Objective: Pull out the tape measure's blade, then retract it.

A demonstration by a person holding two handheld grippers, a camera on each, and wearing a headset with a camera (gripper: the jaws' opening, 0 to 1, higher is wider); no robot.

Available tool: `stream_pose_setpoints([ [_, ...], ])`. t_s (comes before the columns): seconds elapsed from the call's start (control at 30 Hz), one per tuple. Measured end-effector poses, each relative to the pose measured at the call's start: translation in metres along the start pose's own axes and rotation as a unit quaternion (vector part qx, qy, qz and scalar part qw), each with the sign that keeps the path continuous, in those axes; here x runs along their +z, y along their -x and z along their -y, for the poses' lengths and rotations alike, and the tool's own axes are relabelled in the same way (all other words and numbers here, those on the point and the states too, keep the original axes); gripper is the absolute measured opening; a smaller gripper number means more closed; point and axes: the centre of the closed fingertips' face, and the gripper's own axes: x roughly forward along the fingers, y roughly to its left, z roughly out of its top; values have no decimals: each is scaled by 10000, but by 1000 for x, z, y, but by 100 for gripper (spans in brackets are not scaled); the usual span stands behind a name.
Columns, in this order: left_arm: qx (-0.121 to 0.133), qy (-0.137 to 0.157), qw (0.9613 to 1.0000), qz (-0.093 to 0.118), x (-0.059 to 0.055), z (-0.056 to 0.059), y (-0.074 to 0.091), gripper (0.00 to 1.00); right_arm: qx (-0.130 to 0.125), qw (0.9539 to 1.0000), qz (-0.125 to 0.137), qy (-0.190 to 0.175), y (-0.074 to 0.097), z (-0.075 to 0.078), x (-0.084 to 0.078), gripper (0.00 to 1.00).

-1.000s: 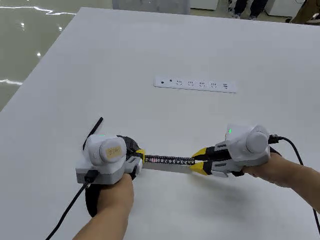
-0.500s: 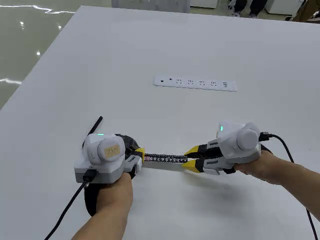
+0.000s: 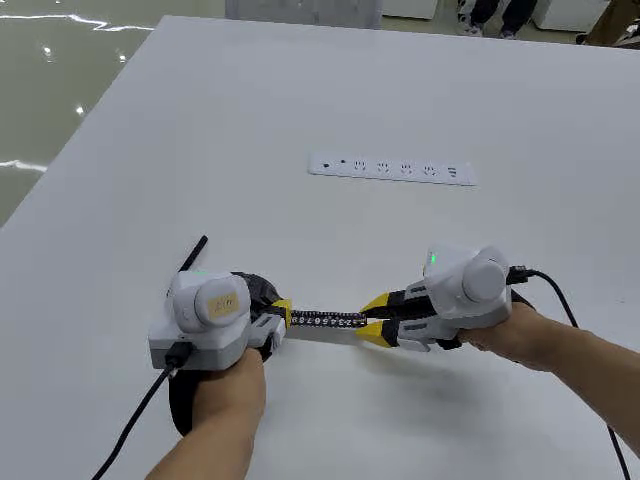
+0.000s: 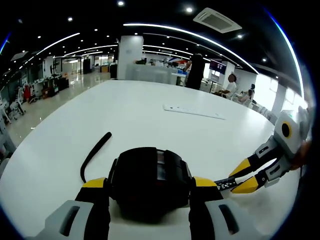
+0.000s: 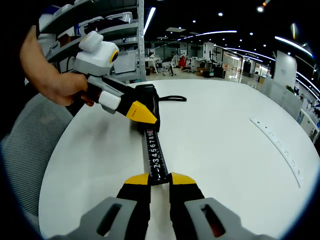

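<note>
Head view: our tape measure (image 3: 258,294) sits on the bench (image 3: 300,100) on the near side of the power strip (image 3: 390,168), left tool (image 3: 272,323) clamped round its case, right tool (image 3: 369,319) pinching the short run of blade (image 3: 328,320), so we reckon we're mid-stroke and next need a straight, steady slide.

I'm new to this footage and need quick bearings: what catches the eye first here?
A short numbered blade is stretched between two grippers on the near side of the white table. The left gripper clamps the black tape measure, and the right gripper pinches the blade's end. Farther back lies a white power strip.
</note>
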Motion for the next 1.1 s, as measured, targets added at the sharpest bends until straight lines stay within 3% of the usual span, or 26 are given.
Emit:
stream_pose_setpoints([
  [1.1, -50, 25, 10000, -17, 1, 0, 0, 61, 70, 9999, 109, -37, -32, -8, 22, 13],
])
